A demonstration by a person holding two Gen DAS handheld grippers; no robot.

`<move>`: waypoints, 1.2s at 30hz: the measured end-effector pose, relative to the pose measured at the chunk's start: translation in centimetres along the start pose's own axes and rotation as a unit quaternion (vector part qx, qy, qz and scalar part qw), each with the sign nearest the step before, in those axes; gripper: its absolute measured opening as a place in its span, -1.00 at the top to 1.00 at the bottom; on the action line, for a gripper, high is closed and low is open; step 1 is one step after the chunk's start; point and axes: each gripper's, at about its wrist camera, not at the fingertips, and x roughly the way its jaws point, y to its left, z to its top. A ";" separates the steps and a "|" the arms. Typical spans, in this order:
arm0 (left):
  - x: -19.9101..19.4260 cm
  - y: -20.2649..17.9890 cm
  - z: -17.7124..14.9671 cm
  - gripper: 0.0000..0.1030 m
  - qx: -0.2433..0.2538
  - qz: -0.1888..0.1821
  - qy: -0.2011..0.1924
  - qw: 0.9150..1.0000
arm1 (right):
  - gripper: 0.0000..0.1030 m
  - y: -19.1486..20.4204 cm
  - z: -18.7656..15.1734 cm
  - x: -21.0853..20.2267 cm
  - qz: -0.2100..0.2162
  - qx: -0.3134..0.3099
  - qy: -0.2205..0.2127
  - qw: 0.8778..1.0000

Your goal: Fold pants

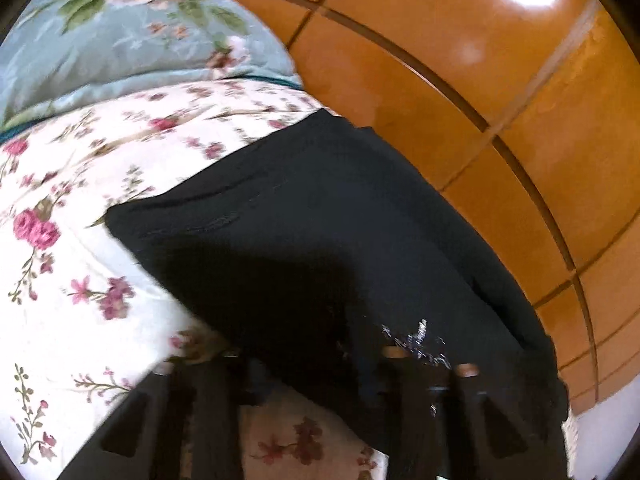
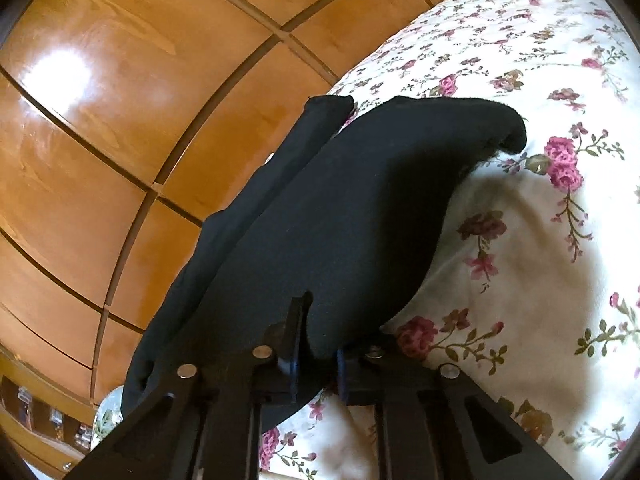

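The black pants (image 1: 320,220) lie on a floral bedsheet (image 1: 80,240) along the bed's edge. In the left wrist view my left gripper (image 1: 316,364) is at the bottom, its fingers mostly covered by the dark cloth, which drapes over them; the jaws look closed on it. In the right wrist view the pants (image 2: 340,208) rise off the sheet (image 2: 540,240) toward my right gripper (image 2: 316,360), whose jaws are shut on a fold of the cloth. A second layer of the pants hangs on the left side.
A glossy wooden wardrobe wall (image 1: 460,60) with dark grooves stands right beside the bed; it also shows in the right wrist view (image 2: 100,140). A light blue floral pillow (image 1: 132,32) lies at the far end of the bed.
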 end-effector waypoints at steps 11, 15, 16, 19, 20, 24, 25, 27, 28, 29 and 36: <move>-6.6 -0.6 0.0 0.88 0.022 -0.038 -0.019 0.999 | 0.84 2.7 0.4 -4.2 -0.013 -0.060 -0.037 0.997; -9.2 1.2 -1.4 0.88 0.000 -0.047 -0.024 0.999 | 0.84 2.2 -0.5 -7.2 -0.018 -0.070 -0.058 0.996; -9.7 1.7 -1.9 0.88 -0.004 -0.048 -0.023 0.999 | 0.84 1.9 -0.7 -7.7 -0.018 -0.069 -0.058 0.996; -11.5 3.7 -3.5 0.88 -0.012 -0.047 -0.015 0.999 | 0.84 0.8 -1.8 -9.3 -0.029 -0.077 -0.055 0.995; -12.4 4.2 -4.3 0.88 -0.012 -0.047 -0.013 0.999 | 0.84 0.5 -2.4 -10.1 -0.033 -0.085 -0.054 0.994; -14.6 5.4 -6.1 0.88 -0.002 -0.043 -0.018 0.999 | 0.84 -0.4 -3.3 -11.9 -0.038 -0.089 -0.055 0.994; -15.2 5.5 -6.5 0.88 0.000 -0.044 -0.021 0.999 | 0.84 -0.7 -3.4 -12.1 -0.039 -0.086 -0.054 0.994; -16.5 5.8 -7.4 0.88 0.000 -0.045 -0.027 0.999 | 0.84 -1.4 -3.8 -13.0 -0.039 -0.074 -0.050 0.995; -17.1 6.0 -7.9 0.88 -0.001 -0.045 -0.032 0.999 | 0.84 -1.8 -4.0 -13.3 -0.039 -0.071 -0.048 0.996; -17.5 6.3 -8.3 0.88 0.001 -0.043 -0.034 0.998 | 0.84 -1.9 -4.2 -13.5 -0.039 -0.071 -0.046 0.996; -16.2 7.1 -10.1 0.75 0.028 -0.011 -0.021 0.999 | 0.77 -4.4 -5.4 -12.5 -0.049 -0.056 -0.007 0.997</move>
